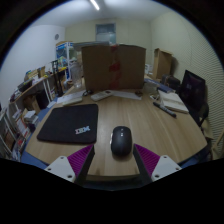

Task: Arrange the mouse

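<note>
A black computer mouse [120,141] lies on the wooden table [140,115], just ahead of and between my fingers. A black mouse mat with white lettering [69,122] lies to its left on the table. My gripper [113,160] is open; its purple pads [78,158] stand either side of the mouse's near end with gaps at both sides. The mouse rests on the table on its own.
A large cardboard box [112,67] stands at the table's far edge. A laptop [192,90] and papers [172,102] sit at the right. Shelves and clutter [30,95] stand beyond the table's left side.
</note>
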Demonstrator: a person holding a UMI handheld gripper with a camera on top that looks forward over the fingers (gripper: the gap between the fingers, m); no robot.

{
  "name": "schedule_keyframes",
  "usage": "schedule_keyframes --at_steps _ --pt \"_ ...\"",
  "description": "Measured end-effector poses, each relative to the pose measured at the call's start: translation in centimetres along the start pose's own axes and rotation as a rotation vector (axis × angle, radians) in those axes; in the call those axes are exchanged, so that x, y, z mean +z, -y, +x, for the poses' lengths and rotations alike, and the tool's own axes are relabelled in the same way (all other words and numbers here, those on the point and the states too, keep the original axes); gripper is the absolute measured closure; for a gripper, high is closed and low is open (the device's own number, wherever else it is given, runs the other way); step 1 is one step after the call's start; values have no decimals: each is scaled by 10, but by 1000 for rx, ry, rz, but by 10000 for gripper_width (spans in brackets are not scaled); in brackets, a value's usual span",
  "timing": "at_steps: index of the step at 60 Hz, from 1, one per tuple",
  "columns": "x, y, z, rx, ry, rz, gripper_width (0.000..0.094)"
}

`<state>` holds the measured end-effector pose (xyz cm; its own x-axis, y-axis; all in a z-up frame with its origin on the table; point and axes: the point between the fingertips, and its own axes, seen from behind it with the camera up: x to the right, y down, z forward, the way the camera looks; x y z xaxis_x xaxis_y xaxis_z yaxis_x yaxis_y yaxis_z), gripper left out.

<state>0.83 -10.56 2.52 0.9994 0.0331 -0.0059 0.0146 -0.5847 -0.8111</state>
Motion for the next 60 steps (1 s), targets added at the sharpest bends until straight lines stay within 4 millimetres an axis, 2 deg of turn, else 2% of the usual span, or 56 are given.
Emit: schedule_keyframes --at_steps 4,5,6,9,11,12,16,23,24,27,28,34,47,49,51,52,55,59,60 --pt "21 -5 1 -18 -2 2 134" --pt "33 -6 20 -22 3 4 133" --pt "31 -6 11 -26 -10 5 134" --pt "42 -9 20 -26 -30 9 136" --pt "49 -8 20 -13 -18 13 82" --pt "54 -5 22 4 -10 27 129" --pt "61 -1 27 2 -15 41 177" --pt "63 4 28 -8 5 89 197" --pt "63 4 28 -12 7 101 265" --pt "64 5 23 -22 30 134 332" --pt "63 5 23 -24 35 142 420" --pt "63 5 24 -4 18 135 461" --pt "59 3 24 15 25 -9 527" --pt "55 12 22 13 30 -7 537" --pt "48 29 20 1 30 24 517" --pt "45 40 19 -8 27 45 556" --pt "33 76 12 -27 17 110 558" --pt "24 123 -19 -37 49 181 557" --pt "24 129 -27 -38 61 193 558"
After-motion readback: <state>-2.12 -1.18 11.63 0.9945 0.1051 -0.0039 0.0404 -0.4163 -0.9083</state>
